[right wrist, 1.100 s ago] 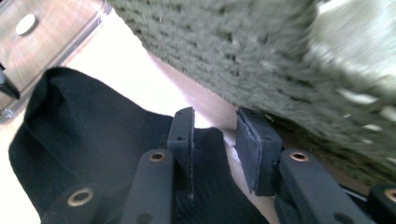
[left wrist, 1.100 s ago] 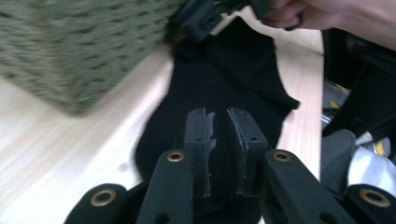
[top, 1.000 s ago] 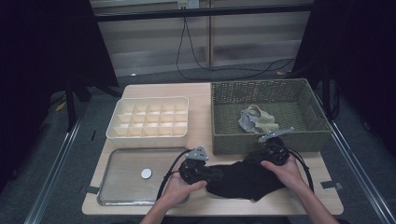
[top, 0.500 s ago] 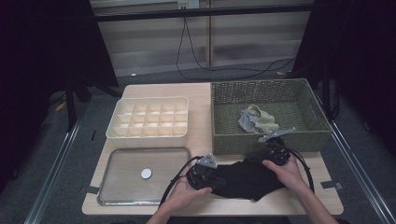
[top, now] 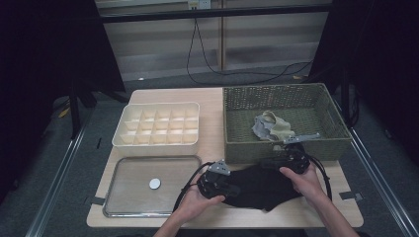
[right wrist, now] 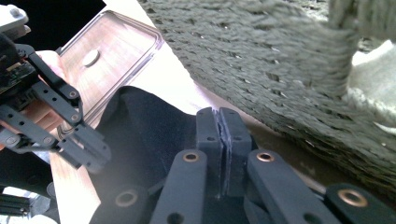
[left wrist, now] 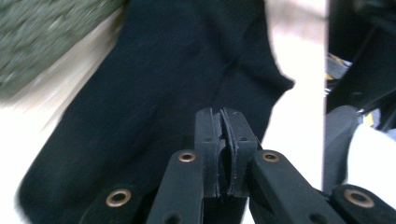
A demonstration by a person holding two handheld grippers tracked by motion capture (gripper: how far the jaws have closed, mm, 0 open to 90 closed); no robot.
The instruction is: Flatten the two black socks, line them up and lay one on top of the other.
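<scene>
High view: black cloth [top: 262, 185] lies flat on the tabletop [top: 212, 96] near the front edge, just in front of the wicker basket [top: 237, 145]. Left claw [top: 232, 190] sits at the cloth's left edge, right claw [top: 271, 163] at its upper right edge beside the basket's front wall. A hand backs each one. Basket holds a pale crumpled cloth [top: 272, 127]. Left of the basket: a cream divider tray [top: 123, 138] with open cells; in front of that, a clear shallow tray [top: 111, 200] with a small white disc [top: 154, 183] in it.

Left gripper view: left claw [left wrist: 223, 116] is clenched, its jaws having just been closing; pads are together over the black cloth [left wrist: 154, 84]. Whether fabric is pinched between them cannot be told. Basket weave [left wrist: 42, 32] is in the upper left corner, blurred.

Right gripper view: right claw [right wrist: 219, 115] is clenched too, having just closed, its tips at the edge of the black cloth [right wrist: 144, 135]; a pinch on fabric cannot be confirmed. Basket wall [right wrist: 280, 79] runs right beside it. Left claw [right wrist: 86, 149] is farther off on the cloth, the clear tray [right wrist: 116, 51] and disc [right wrist: 90, 57] behind it.
</scene>
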